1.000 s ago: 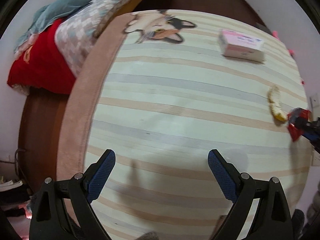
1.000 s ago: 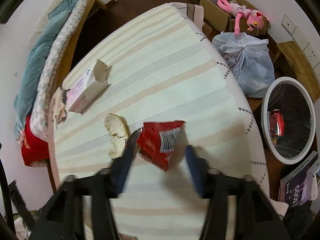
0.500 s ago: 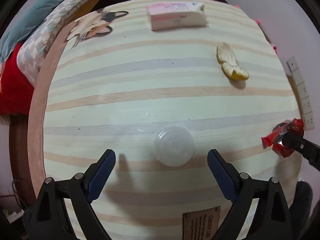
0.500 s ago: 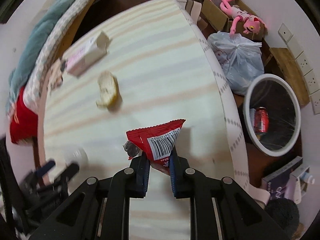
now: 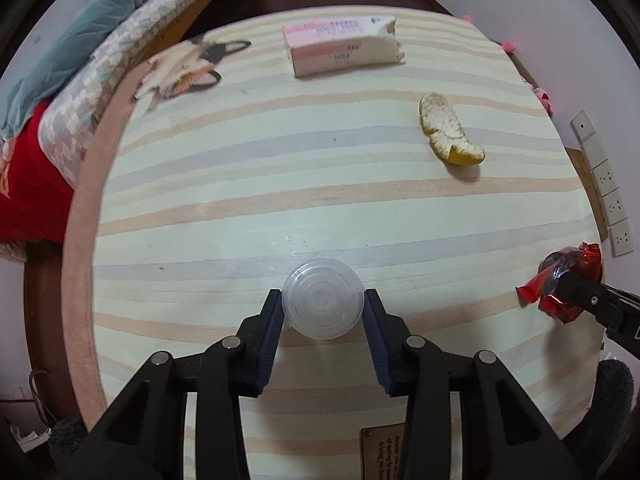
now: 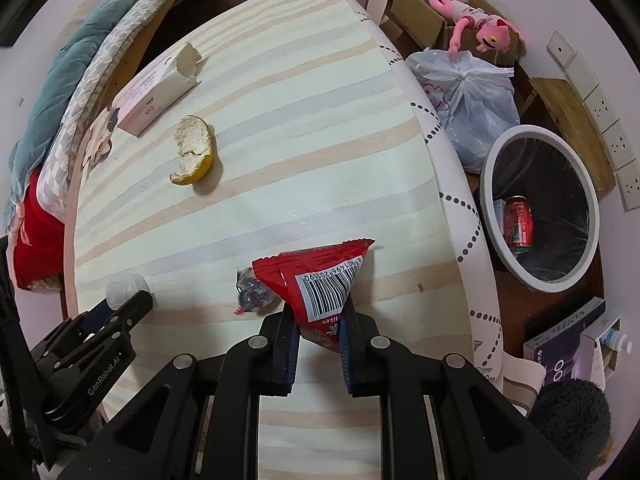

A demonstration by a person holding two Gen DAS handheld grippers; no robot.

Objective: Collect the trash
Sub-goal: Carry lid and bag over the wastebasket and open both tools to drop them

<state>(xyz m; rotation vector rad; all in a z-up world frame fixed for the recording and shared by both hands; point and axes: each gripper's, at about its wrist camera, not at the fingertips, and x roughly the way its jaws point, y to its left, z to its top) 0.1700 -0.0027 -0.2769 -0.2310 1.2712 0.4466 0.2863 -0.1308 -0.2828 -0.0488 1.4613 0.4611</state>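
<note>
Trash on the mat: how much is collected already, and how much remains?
Done: one can lies in the bin. In hand: right tongs hold the wrapper; left tongs are closing on the cup. Left: the peel and box.

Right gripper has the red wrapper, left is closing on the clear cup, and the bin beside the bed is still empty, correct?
Not quite: the bin already holds a red can, as the right wrist view shows. The rest stands.
</note>
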